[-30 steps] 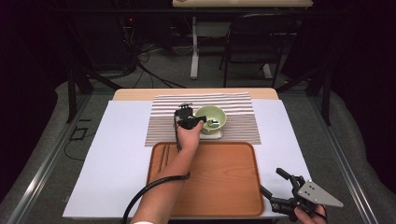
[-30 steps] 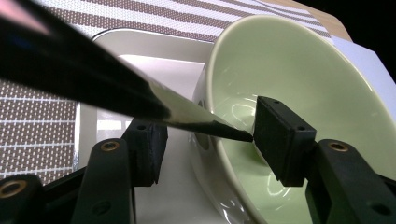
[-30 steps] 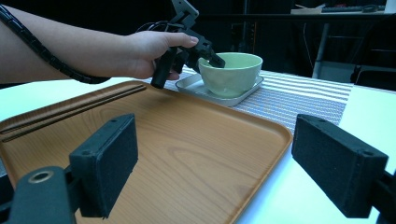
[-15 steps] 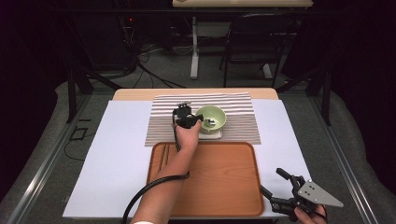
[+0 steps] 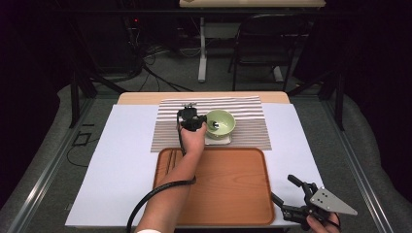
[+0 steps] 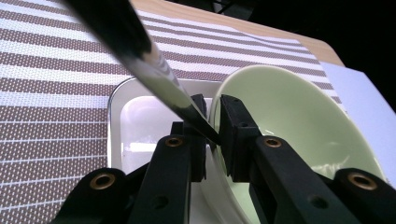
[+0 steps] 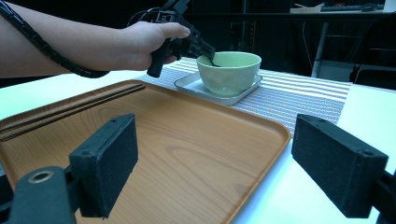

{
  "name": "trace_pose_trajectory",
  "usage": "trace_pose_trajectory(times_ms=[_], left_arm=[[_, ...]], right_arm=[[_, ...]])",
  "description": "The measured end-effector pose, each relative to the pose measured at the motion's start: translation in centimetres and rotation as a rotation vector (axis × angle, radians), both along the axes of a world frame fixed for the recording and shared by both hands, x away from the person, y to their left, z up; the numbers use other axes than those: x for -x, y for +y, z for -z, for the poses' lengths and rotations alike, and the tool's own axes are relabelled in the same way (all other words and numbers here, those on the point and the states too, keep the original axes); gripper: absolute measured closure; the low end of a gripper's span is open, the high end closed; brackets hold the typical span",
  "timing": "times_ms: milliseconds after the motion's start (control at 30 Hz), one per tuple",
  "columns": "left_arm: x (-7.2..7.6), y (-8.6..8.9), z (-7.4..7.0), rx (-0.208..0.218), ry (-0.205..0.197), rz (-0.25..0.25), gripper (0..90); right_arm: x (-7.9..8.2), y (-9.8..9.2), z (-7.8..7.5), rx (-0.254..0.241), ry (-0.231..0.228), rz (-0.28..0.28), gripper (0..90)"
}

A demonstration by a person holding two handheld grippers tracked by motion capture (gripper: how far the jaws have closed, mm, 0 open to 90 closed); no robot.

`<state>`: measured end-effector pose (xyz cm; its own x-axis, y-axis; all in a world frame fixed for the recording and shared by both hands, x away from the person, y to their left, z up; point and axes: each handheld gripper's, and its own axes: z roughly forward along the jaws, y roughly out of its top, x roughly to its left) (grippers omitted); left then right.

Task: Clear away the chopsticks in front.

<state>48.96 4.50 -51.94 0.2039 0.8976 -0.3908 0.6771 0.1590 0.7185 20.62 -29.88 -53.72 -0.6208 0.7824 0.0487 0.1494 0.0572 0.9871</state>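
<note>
A pale green bowl (image 5: 221, 124) (image 6: 299, 121) (image 7: 229, 70) stands on a small white square dish (image 5: 217, 141) (image 6: 140, 126) (image 7: 187, 84). A spoon with a dark glossy handle (image 6: 140, 51) leans out over the bowl's left rim. My left gripper (image 5: 204, 124) (image 6: 213, 105) (image 7: 208, 51) is at that rim. Its jaws have just been closing and now pinch the lower part of the handle. My right gripper (image 5: 283, 188) (image 7: 215, 163) hovers open at the table's near right corner, with nothing between its pads.
A wooden tray (image 5: 228, 194) (image 7: 187, 140) lies in front of the bowl, with two thin dark sticks (image 5: 167, 165) along its left side. The dish rests on a striped placemat (image 5: 252, 126) over a white sheet (image 5: 126, 160). Chairs and desk legs stand beyond the table.
</note>
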Motion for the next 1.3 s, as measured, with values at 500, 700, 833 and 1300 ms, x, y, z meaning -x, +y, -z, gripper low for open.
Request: trace_pose_trajectory(times_ms=[500, 700, 833, 1300], left_arm=[[-0.1, 1.6, -2.4, 0.024, -0.048, 0.014, 82.2], [0.1, 1.8, -3.4, 0.043, -0.061, 0.037, 82.3], [0.3, 1.9, -4.0, 0.046, -0.062, 0.048, 82.2], [0.9, 2.3, -5.0, 0.055, -0.059, 0.068, 82.2]], right_arm=[[0.0, 0.0, 0.0, 0.001, 0.002, 0.001, 14.2], [0.0, 0.0, 0.0, 0.001, 0.003, 0.002, 14.1], [0.0, 0.0, 0.0, 0.002, 0.003, 0.002, 14.2], [-0.1, 0.0, 0.0, 0.004, 0.002, 0.004, 14.2]])
